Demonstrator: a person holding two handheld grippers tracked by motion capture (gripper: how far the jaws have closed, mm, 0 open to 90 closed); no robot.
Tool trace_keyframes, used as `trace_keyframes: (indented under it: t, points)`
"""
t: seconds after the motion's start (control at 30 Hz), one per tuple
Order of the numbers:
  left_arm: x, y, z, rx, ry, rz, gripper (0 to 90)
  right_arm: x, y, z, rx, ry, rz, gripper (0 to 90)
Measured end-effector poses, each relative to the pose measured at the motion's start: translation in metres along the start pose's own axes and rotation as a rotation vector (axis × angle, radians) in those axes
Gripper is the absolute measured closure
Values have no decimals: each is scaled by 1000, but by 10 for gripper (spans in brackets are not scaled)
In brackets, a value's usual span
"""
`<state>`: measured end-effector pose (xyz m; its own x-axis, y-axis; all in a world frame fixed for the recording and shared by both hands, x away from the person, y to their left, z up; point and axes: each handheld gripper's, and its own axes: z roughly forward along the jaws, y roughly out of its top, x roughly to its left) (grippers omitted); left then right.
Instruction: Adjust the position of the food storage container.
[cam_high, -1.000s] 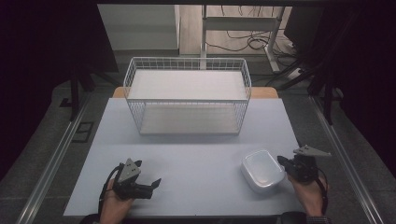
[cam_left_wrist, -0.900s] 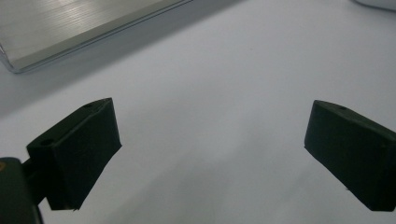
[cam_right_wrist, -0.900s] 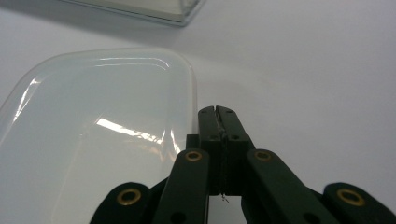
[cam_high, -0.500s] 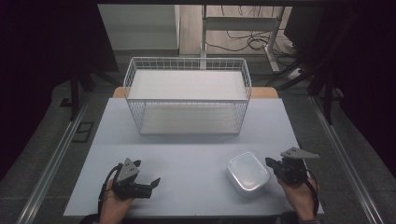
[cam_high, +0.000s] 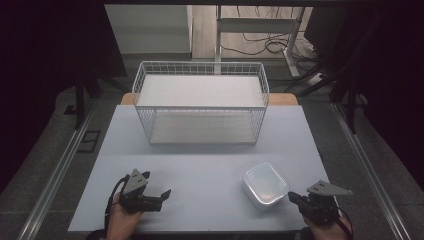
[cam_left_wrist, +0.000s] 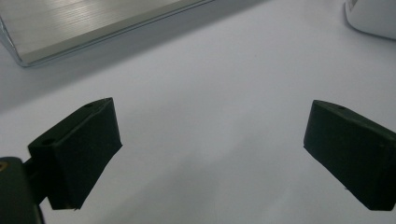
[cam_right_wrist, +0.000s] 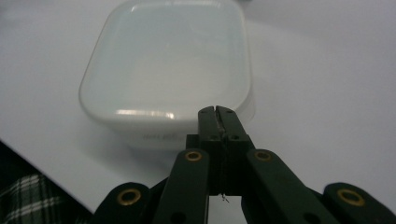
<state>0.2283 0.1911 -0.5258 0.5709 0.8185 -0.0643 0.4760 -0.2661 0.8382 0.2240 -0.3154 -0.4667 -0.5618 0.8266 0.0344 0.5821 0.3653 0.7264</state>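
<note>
On the bench my right gripper (cam_high: 296, 198), jaws closed and empty, noses the box (cam_high: 265, 185), which looks light, stiff, slippery, best gripped across its rim.

dim room, soft overhead glare

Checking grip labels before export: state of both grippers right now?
Left gripper: open, nothing between its jaws.
Right gripper: shut, holding nothing, tips against the side of the white container.
</note>
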Motion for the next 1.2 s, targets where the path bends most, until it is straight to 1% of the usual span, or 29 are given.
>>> trace_keyframes:
  t: [0.13,0.17,0.27,0.33,0.37,0.4,0.43,0.5,0.53,0.6,0.67,0.77,0.8,0.83,0.87,0.9,0.93,0.97,1.0,1.03,1.07,1.1,1.13,1.17,1.2]
  points:
    - [1,0,0,-5,-4,-11,34,1,-6,11,63,35,-1,892]
    - [1,0,0,-5,-6,-13,34,0,-7,16,77,34,2,892]
    - [1,0,0,-5,-6,-15,34,-2,-5,19,72,27,2,892]
    - [0,0,1,-2,-10,-15,34,-6,-1,22,68,20,13,892]
    - [0,1,1,-1,-10,-12,34,-10,2,27,64,34,28,892]
    - [0,1,1,-1,-10,-12,34,-10,2,27,64,34,28,892]
    - [-1,1,1,0,-11,-11,33,-14,4,34,72,34,28,892]
    - [-1,1,2,3,-10,-10,33,-15,6,37,77,38,33,892]
    - [-1,1,2,3,-12,-10,31,-19,9,43,77,33,32,892]
    - [-2,1,3,3,-14,-10,29,-21,12,45,76,29,30,892]
    - [-2,1,3,4,-13,-8,26,-28,21,55,75,15,33,892]
    - [-2,2,3,4,-15,-9,24,-33,26,61,71,19,42,892]
    - [-2,2,4,4,-19,-12,23,-34,29,64,74,19,44,892]
    - [-2,3,5,-5,-42,-21,22,-38,34,70,68,16,39,892]
    - [-2,3,5,-5,-42,-21,27,-38,34,70,68,16,39,892]
    - [-1,5,7,-6,-45,-27,48,-40,39,76,68,19,47,892]
    - [-2,6,8,-1,-41,-29,48,-40,39,76,68,19,47,892]
    - [-3,11,13,10,-35,-9,132,-41,43,81,64,27,47,892]
    - [-3,11,13,10,-35,-9,179,-41,43,81,64,27,47,892]
    - [-4,16,18,19,-21,11,236,-40,47,87,66,39,44,892]
    - [-4,16,18,19,-21,11,299,-40,47,87,66,39,44,892]
    - [-2,21,25,19,-45,5,365,-38,51,92,65,45,35,892]
    - [-2,21,25,19,-45,5,419,-38,51,92,65,45,35,892]
    - [0,25,33,35,-52,-9,478,-37,56,97,65,52,36,892]
    - [0,25,33,35,-52,-9,552,-37,56,97,65,52,36,892]
